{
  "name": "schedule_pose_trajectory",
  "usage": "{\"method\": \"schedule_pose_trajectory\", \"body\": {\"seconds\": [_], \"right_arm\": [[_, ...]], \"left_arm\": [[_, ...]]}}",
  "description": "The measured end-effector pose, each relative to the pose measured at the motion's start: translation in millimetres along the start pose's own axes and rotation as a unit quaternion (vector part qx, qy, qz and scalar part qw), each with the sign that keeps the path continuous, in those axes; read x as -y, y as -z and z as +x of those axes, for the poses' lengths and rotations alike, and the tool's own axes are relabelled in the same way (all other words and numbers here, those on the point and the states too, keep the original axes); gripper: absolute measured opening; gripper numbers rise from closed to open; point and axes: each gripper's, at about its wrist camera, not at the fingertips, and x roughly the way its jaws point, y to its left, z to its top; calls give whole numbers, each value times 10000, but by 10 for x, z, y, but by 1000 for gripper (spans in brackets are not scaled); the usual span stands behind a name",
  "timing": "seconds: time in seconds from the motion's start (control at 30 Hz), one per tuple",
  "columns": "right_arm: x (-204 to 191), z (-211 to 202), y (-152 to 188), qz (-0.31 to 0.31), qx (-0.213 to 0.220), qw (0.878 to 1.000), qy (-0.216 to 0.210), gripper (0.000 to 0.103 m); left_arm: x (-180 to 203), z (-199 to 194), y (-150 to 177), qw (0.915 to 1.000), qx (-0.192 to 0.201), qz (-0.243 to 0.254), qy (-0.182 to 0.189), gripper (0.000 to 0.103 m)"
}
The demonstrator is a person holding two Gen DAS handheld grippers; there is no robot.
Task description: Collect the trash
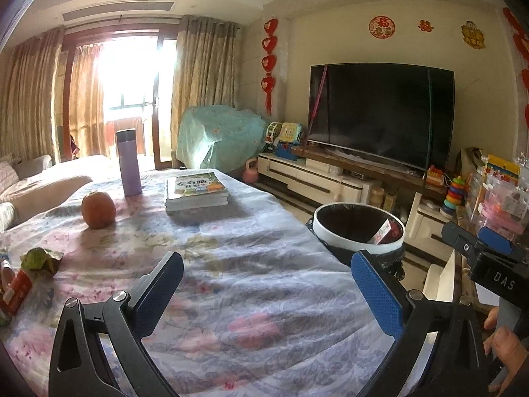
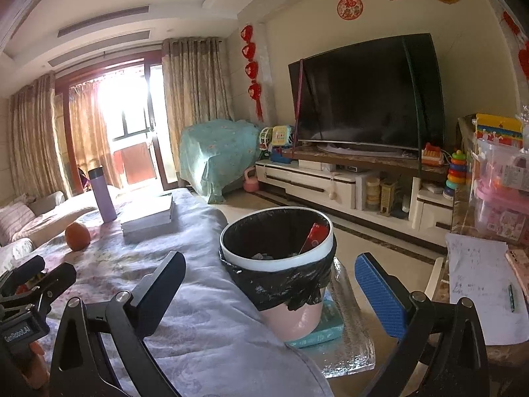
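Observation:
A pink trash bin [image 2: 291,311] with a white rim and black liner stands beside the table's right edge; it also shows in the left wrist view [image 1: 334,231]. A red box [image 2: 314,236] and other scraps lie inside it. On the flowered tablecloth [image 1: 248,281] at the far left lie a crumpled green wrapper [image 1: 41,259] and a red carton [image 1: 15,292]. My left gripper [image 1: 267,284] is open and empty above the cloth. My right gripper [image 2: 269,284] is open and empty, hovering before the bin. The right gripper also shows in the left wrist view [image 1: 482,251].
An orange [image 1: 98,210], a purple flask [image 1: 128,162] and a stack of books [image 1: 196,192] stand further along the table. A TV [image 1: 380,115] on a low cabinet fills the right wall. A side table with papers [image 2: 479,284] and toy boxes is at the right.

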Motion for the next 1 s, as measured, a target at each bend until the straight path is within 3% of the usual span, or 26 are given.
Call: {"method": "schedule_pose_trajectory", "body": {"seconds": [1.0], "right_arm": [[6,-18,-20,56,0,9999,-92,103]], "left_arm": [[-40,26,-25,10000,-71,13,-29,102]]}}
